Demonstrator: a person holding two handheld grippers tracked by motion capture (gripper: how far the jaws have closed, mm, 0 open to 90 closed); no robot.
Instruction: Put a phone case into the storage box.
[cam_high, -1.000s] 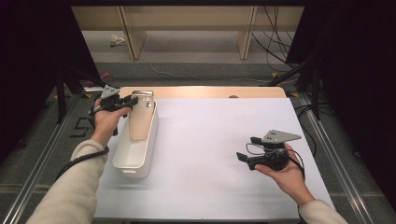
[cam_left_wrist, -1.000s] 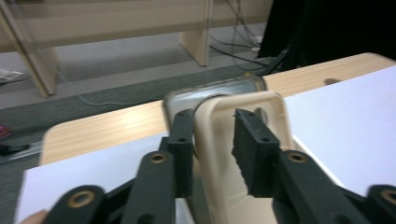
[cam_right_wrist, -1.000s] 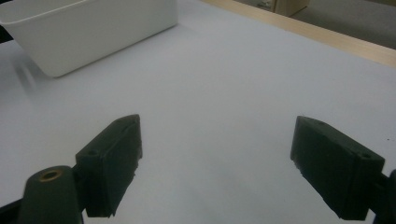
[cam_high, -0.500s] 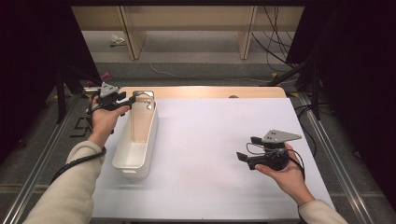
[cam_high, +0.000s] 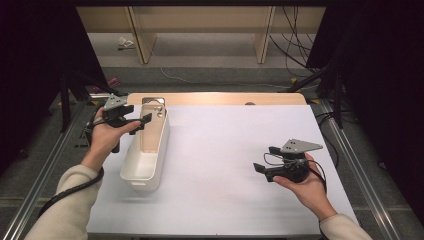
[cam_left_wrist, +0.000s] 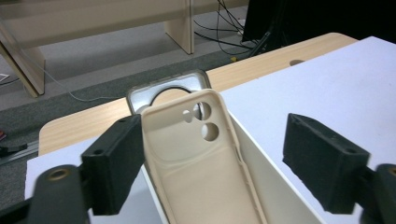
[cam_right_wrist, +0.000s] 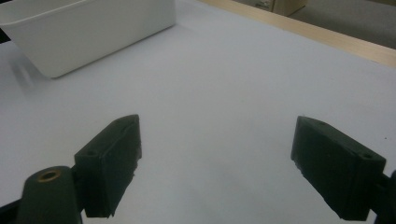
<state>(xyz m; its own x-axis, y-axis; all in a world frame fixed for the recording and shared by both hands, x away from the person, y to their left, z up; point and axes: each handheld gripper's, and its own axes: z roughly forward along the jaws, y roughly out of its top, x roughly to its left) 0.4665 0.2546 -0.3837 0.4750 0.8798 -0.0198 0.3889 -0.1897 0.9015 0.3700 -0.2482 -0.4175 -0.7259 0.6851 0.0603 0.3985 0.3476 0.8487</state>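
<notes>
my left tongs (cam_high: 142, 120), just opening, stand wide; beige phone case (cam_left_wrist: 201, 163) leans released inside white bin (cam_high: 132, 172). right tongs (cam_high: 265, 160) idle, wide, empty.

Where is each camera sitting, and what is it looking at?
High view: above the table, looking down; forearms, both hands and each tool show.
Left gripper view: on the left tool, facing the beige phone case leaning in the white bin.
Right gripper view: on the right tool, facing the table.
All three share the bin.
</notes>
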